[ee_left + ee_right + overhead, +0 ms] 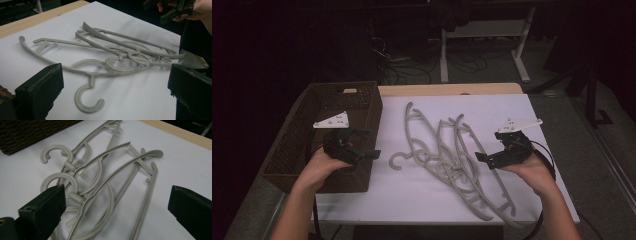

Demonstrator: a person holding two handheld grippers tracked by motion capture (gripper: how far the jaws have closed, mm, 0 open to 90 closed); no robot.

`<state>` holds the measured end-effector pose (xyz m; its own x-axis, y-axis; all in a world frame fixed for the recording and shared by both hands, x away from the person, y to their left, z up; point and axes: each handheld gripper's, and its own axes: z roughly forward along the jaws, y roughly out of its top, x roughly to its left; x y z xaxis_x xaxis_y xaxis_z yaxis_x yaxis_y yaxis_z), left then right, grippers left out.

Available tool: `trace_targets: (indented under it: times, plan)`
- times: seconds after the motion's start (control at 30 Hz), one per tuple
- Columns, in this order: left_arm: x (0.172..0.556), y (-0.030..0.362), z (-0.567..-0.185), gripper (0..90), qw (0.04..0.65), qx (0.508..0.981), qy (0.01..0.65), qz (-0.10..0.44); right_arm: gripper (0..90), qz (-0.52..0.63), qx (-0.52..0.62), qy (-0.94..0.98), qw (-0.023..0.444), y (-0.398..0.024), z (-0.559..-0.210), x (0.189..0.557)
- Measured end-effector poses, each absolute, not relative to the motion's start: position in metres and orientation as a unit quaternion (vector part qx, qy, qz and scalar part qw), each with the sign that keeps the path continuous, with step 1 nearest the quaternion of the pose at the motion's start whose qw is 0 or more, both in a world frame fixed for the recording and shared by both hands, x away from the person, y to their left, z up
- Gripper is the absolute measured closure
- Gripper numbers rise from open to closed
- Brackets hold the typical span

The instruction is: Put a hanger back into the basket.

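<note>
Several grey plastic hangers (447, 155) lie tangled in a pile on the white sheet (507, 107) in the middle of the table. My left gripper (368, 144) hovers at the basket's right edge, jaws open and pointing at the pile. In the left gripper view, its jaws (115, 95) stand wide apart just short of one hanger's hook (87, 100), with nothing between them. On the pile's right side my right gripper (491, 148) is open too. In the right gripper view, its jaws (117, 212) frame the hangers (100, 177) without touching them.
A dark woven basket (297, 150) stands at the left of the table, its corner showing in the right gripper view (30, 132). The table's wooden far edge (447, 89) borders the sheet. Table legs and cables stand in the dark behind.
</note>
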<state>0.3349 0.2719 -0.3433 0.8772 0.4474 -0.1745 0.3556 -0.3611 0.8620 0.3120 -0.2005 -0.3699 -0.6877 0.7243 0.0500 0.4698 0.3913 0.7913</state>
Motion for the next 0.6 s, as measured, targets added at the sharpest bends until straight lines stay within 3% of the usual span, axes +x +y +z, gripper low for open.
trace_targets:
  times: [0.6]
  plan:
    - [0.332,0.225,-0.342,0.3,0.508,0.831,0.227,0.025,1.6,0.398,0.365,0.830,0.137,-0.190,-0.384,0.308]
